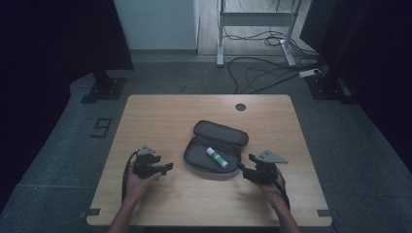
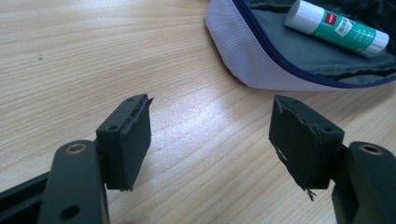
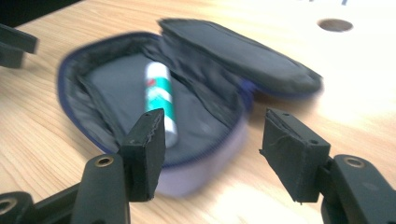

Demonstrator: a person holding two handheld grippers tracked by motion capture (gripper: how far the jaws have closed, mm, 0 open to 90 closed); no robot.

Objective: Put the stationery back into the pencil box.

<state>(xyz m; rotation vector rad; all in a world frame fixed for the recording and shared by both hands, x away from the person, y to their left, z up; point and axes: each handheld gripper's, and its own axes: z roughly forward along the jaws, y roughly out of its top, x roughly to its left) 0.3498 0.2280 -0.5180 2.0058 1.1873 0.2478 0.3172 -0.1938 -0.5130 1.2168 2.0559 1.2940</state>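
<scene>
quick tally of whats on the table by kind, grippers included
pencil case: 1, lying open
glue stick: 1, lying inside the case
grippers: 2, the left gripper and the right gripper, both with jaws apart and holding nothing
total: 4

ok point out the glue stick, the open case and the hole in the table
glue stick (image 2: 337,29), left gripper view, on its green label
case (image 1: 221,133), high view, on the opened lid
hole (image 1: 240,107), high view, on the dark round opening near the table's far edge
</scene>
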